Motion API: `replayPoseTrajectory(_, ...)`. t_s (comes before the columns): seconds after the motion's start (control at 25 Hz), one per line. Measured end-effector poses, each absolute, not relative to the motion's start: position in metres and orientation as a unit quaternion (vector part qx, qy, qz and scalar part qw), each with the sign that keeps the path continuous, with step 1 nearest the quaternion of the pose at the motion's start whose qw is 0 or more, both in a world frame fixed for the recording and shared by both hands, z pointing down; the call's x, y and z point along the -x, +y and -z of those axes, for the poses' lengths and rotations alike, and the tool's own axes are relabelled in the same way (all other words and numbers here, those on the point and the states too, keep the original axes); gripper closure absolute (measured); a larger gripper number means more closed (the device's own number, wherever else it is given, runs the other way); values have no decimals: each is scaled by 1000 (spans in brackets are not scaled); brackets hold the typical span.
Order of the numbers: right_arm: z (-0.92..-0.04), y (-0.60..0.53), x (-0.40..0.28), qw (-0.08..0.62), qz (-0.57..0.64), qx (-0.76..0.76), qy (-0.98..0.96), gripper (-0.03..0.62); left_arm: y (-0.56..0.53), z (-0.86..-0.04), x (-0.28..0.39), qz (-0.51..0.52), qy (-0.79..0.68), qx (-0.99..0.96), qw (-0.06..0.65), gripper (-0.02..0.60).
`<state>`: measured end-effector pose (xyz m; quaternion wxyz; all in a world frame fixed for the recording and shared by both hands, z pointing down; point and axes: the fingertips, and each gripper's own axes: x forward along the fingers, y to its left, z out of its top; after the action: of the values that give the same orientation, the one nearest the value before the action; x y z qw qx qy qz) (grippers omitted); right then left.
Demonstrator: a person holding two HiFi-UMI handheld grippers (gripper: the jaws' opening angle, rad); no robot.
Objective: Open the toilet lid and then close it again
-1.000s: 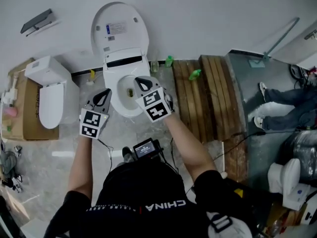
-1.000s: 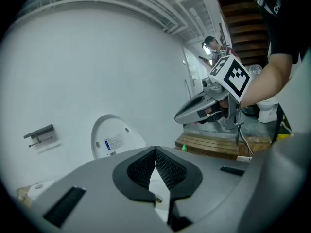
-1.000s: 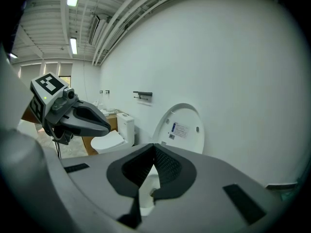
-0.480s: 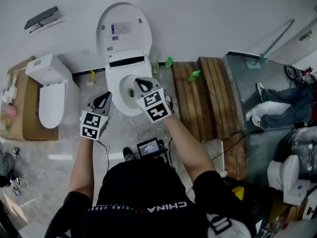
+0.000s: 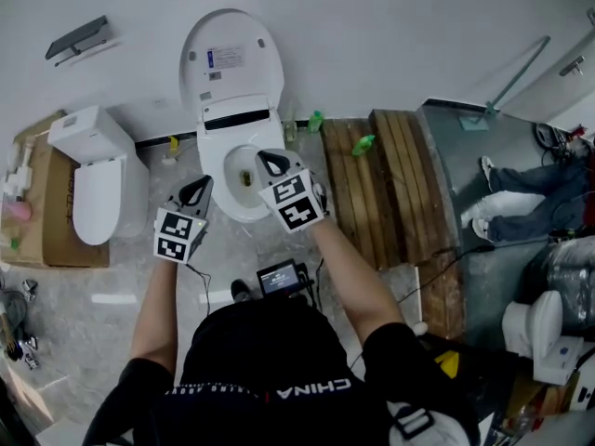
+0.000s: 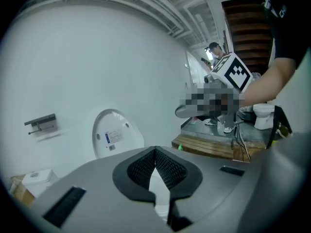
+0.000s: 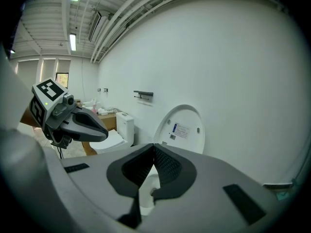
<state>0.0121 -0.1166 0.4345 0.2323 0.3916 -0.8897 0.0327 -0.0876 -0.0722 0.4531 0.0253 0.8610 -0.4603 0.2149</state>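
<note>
1. The white oval plastic toilet lid [image 5: 230,59] stands fully raised. Its labelled underside faces the room and its back leans on the white wall [image 5: 390,26]. That lean is what lets it stay up with nothing holding it.
2. Below it the white ceramic toilet bowl [image 5: 226,161] lies uncovered. The opening half of the task looks done, and the closing half has not yet begun.
3. The grey left gripper [image 5: 203,183], with its black-and-white marker cube, hangs just beside the bowl's front left edge and apart from it. Its jaws are pressed together with nothing between them.
4. The grey right gripper [image 5: 264,155] hangs over the bowl's front rim, nearer the lid than the left one but well short of it. Its jaws too are closed and empty; in its own view only the bowl shows below the meeting tips.
5. Both grippers point forward and somewhat down toward the toilet, in what looks like a ready stance. Closed tips make a blunt pusher, which I judge suits tipping a hinged lid better than pinching it.
6. To close the lid, a tip would have to reach its upper edge and draw it off the wall. It would then need to follow the lid down so it does not slam.
7. A second white toilet [image 5: 98,170], its lid shut, stands well to the left beside a brown cardboard box [image 5: 58,221]. Brown wooden planks [image 5: 367,184] lie on the floor [image 5: 102,277] to the right. Neither stands in the lid's path.
</note>
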Motion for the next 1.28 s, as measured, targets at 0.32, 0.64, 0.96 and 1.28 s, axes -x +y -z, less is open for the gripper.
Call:
replayPoseTrajectory(0.32,-431,-119,-15,229,-31,-389,-892,580,-75,-452,85,-217,-459,-861,20,572)
replayPoseTrajectory(0.64,-434,-127,-39,229,-30,-382,-895,580,-88,-449,71,-224,-475,-851,14,572)
replayPoseTrajectory(0.96,-435,-151,-77,226,-25,-364,-903,580,-102,-445,36,-224,-499,-837,11,572)
replayPoseTrajectory(1.28,-449,-167,-76,229,-29,-344,-910,580,-120,-453,33,-233,-508,-829,16,572)
